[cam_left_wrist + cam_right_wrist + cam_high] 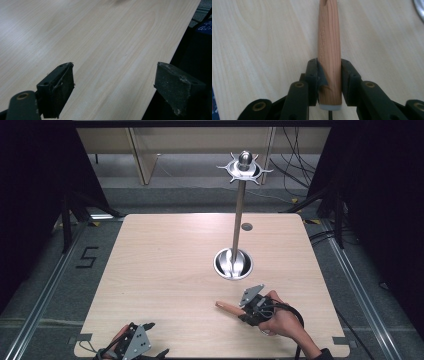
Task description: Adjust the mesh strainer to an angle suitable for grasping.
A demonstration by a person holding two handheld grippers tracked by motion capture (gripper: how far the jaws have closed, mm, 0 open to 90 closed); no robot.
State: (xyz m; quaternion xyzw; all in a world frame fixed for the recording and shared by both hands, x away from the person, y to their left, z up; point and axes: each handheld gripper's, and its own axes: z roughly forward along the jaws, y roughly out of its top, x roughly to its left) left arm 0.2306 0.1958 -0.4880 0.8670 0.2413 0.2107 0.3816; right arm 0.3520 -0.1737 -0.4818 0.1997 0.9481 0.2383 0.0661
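**Wooden handle clamped near the bench's front edge**

The right gripper (329,82) has its 2 jaws closed on a wooden handle (329,47), gripped at its thick, white-capped end. In the high view the handle (227,308) lies low over the bench (165,270), right of centre near the front edge. It looks stiff, light and smooth; gripping the thick end seems surest. The left gripper (112,85), at the front-left corner, stands open and empty.

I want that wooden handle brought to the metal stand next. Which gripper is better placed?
Right gripper: it is already shut on the wooden handle, near the stand's base. Left gripper is open at the table's near edge.
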